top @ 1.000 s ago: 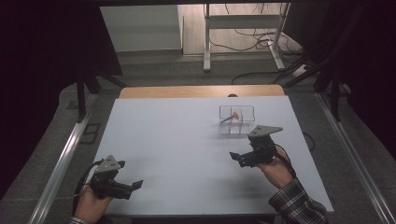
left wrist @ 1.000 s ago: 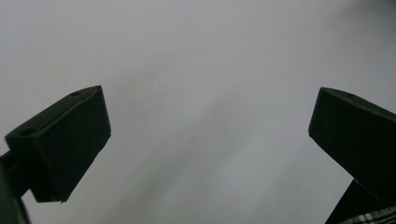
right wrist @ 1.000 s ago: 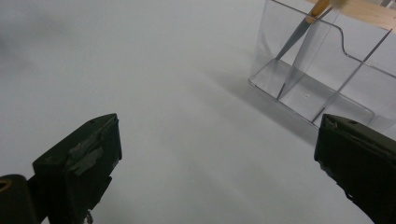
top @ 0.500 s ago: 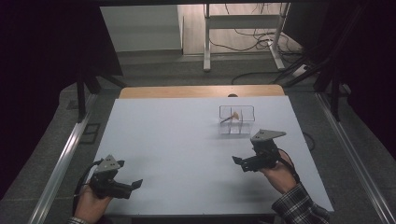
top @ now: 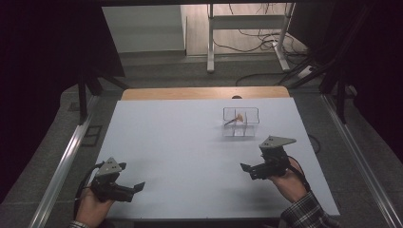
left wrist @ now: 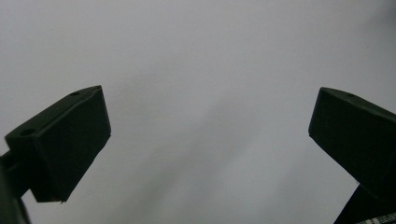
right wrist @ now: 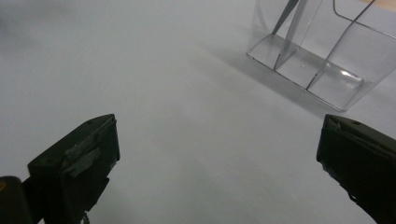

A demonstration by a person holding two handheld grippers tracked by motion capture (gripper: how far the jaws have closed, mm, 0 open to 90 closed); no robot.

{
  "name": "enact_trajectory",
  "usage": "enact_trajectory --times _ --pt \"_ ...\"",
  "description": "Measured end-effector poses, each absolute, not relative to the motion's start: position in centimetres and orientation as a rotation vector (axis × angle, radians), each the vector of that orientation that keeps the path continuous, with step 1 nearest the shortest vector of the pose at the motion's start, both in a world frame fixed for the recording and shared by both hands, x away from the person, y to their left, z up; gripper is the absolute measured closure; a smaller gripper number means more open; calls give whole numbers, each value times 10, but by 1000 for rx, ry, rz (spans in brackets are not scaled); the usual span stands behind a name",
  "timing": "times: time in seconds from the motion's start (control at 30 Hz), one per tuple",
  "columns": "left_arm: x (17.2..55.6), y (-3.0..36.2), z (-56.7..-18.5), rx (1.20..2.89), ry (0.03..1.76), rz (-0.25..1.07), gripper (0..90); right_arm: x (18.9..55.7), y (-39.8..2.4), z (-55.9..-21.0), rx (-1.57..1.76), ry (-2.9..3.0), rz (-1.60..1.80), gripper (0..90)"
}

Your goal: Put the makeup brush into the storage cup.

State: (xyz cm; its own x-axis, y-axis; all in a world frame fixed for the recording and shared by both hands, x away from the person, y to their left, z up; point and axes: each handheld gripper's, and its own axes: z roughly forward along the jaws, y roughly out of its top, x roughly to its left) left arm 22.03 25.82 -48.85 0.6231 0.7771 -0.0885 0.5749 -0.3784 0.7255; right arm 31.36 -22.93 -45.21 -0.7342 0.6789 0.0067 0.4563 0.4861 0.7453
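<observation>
A clear plastic organizer with compartments stands on the white table top, right of centre toward the back. Its back compartment holds a small object with an orange tip. My right gripper is open and empty, held by a hand near the front right, well in front of the organizer. In the right gripper view the organizer sits ahead to the upper right, apart from the jaws. My left gripper is open and empty at the front left corner, over bare table.
A wooden strip runs along the table's far edge. Metal rails flank both sides. Beyond the table are a metal frame's legs and cables on the floor.
My right gripper has drawn back toward the front of the table, away from the organizer. The left gripper has barely moved.
</observation>
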Motion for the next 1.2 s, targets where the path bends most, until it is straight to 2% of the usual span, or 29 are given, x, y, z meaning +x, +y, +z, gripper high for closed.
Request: enact_trajectory --times 1.2 --pt "220 257 -489 2104 1057 340 0 277 -266 -456 1018 2408 1042 0"
